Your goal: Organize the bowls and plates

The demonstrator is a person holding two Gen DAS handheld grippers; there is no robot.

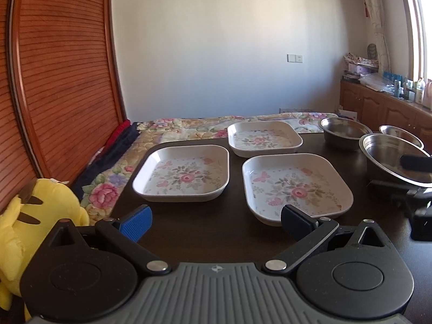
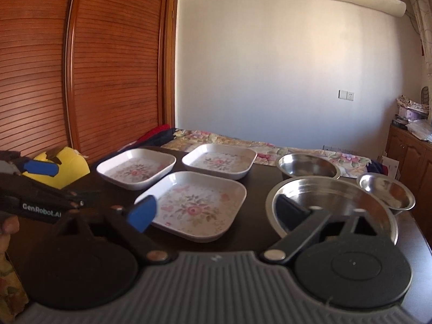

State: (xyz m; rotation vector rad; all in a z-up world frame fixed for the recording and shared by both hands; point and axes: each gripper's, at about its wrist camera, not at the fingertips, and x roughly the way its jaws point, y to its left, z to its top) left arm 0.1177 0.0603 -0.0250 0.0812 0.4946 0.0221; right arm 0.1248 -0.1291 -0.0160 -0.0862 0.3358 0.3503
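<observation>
Three square flowered plates sit apart on the dark table [image 1: 189, 232]: the left plate [image 1: 181, 175], the far plate [image 1: 264, 138] and the near plate [image 1: 296, 186]. To their right stand three steel bowls, none nested: the big bowl [image 2: 332, 205] nearest, the far bowl [image 2: 309, 166] behind it and the small bowl [image 2: 386, 191] at the right edge. A flowered bedspread [image 1: 189, 127] lies beyond the table, and a yellow plush toy [image 1: 35, 216] sits at its left side. The left gripper [image 1: 214, 220] hangs low over the table's near edge with its jaws wide apart and nothing between them; its right finger overlaps the near plate's front corner in the left wrist view, though contact cannot be confirmed. The right gripper [image 2: 216, 210] has its jaws apart and empty, spanning the gap between the near plate and the big bowl; its right finger lies over the big bowl's near rim, whether inside or merely in front cannot be told. Judgement: no stacking has been done, and the step in hand is the approach to a first pick, most likely the big bowl on the right and the near plate on the left. The next move calls for setting one finger inside the rim and one outside, then closing firmly, since thin, smooth rims may slip.
</observation>
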